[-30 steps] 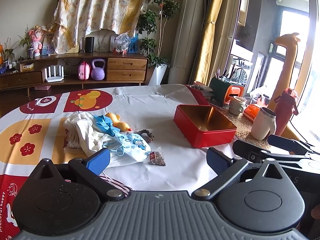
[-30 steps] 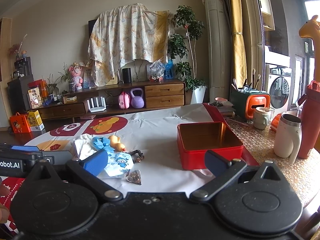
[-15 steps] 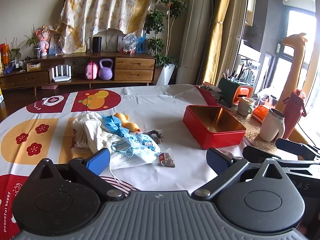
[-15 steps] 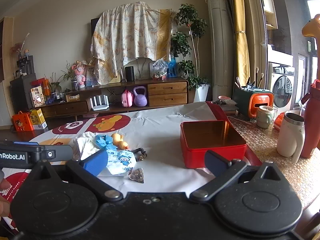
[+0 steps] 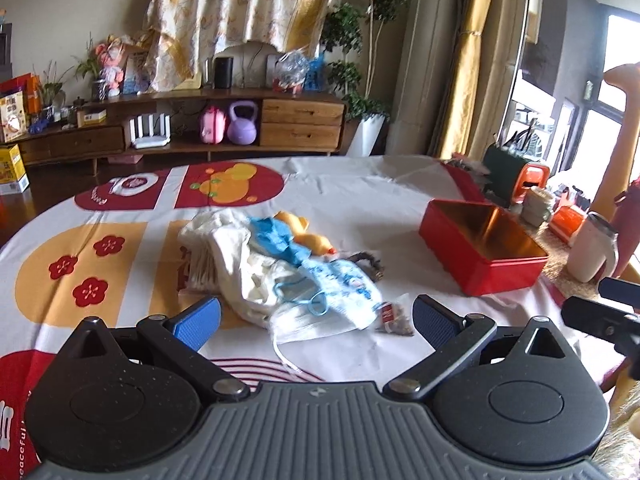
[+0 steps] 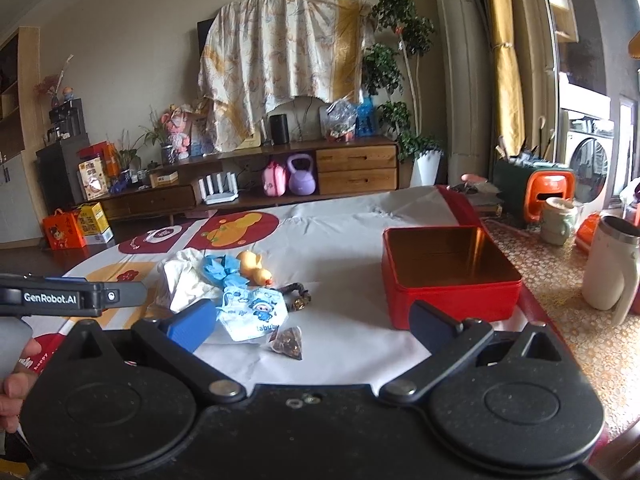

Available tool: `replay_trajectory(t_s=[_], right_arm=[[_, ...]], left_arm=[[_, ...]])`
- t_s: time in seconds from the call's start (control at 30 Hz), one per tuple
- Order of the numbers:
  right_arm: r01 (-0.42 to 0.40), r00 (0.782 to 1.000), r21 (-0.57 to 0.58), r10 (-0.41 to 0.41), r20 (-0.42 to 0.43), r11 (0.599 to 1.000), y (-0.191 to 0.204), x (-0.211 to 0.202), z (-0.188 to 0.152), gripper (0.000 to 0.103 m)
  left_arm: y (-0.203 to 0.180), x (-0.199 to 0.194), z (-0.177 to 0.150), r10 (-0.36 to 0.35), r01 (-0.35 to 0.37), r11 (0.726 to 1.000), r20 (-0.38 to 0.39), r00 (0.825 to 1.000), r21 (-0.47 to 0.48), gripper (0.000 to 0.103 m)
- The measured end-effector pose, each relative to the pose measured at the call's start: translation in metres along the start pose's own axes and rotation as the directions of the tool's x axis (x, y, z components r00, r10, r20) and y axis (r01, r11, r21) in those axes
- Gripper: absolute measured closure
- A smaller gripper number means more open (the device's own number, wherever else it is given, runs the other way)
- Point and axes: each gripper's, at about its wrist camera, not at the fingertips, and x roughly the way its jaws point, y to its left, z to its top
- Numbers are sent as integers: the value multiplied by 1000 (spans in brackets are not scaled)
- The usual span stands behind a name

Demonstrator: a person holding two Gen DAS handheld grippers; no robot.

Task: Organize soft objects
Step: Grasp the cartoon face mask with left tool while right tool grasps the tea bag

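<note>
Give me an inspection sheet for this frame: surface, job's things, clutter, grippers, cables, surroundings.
Surface: tablecloth, white with red and yellow prints, creased.
Job's things: pile of white cloth, blue glove, yellow duck toy, printed face mask, tea bag; open red tin apart from the pile, nothing seen inside.
Clutter: white mug and pale cup beyond the cloth's edge.
Grippers: left gripper open, empty; right gripper open, empty.
Cables: nothing seen.
Surroundings: wooden sideboard, potted plant.
</note>
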Motion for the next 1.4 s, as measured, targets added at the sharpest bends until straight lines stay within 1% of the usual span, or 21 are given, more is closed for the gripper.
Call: replay_trajectory(t_s=[0.17, 0.27, 0.37, 0.43, 0.53, 0.67, 0.77, 0.8, 0.9, 0.97, 1.07, 1.1, 1.27, 1.3, 1.33, 1.4], right_arm=[[-63, 995, -1, 63, -76, 998, -7, 27, 1, 3], [-101, 989, -44, 96, -110, 994, -6, 44, 2, 5], [-131, 982, -110, 114, -150, 985, -1, 62, 0, 10], [-164, 974, -130, 140, -178, 978, 1, 74, -2, 16], [-200, 963, -155, 165, -213, 967, 0, 90, -5, 22], [-229, 953, -183, 181, -244, 956, -2, 107, -10, 27], [-239, 946, -199, 182, -268, 950, -3, 122, -14, 32], [-240, 944, -202, 180, -277, 950, -4, 127, -15, 34], [-248, 938, -211, 180, -296, 945, -5, 140, -17, 37], [-255, 935, -220, 183, -303, 942, -5, 147, -19, 39], [-262, 930, -227, 182, -319, 938, -7, 159, -23, 46], [-267, 928, -226, 186, -324, 937, -7, 162, -23, 48], [-283, 921, -227, 198, -335, 932, -5, 174, -26, 52], [-282, 921, -231, 196, -336, 931, -3, 177, -27, 53], [-283, 921, -232, 195, -338, 931, -2, 179, -28, 55], [-287, 918, -224, 201, -341, 931, -2, 181, -29, 57]], left_arm=[[13, 22, -9, 42, -42, 999, -45, 998, -7, 0], [17, 36, -15, 59, -60, 998, -72, 996, -7, 0], [21, 51, -17, 71, -72, 997, -94, 993, -11, 0], [22, 61, -16, 86, -88, 996, -106, 991, -17, 1], [19, 72, -11, 70, -72, 997, -97, 993, -15, 1], [7, 88, -3, 58, -57, 998, -77, 995, 17, 1], [-4, 102, 1, 71, -68, 996, -57, 996, 53, 1], [-8, 109, 2, 64, -60, 996, -68, 996, 67, 1], [-15, 129, 3, 46, -38, 997, -112, 993, 69, 1], [-18, 139, 3, 42, -34, 997, -121, 992, 71, 1], [-22, 152, 4, 36, -26, 997, -136, 990, 76, 1], [-23, 159, 4, 38, -27, 997, -148, 988, 78, 1], [-22, 186, 6, 51, -40, 998, -206, 977, 55, 1], [-21, 190, 6, 50, -39, 998, -214, 976, 54, 3], [-21, 194, 6, 50, -39, 998, -222, 974, 53, 8], [-21, 200, 5, 51, -40, 998, -235, 971, 51, 15]])
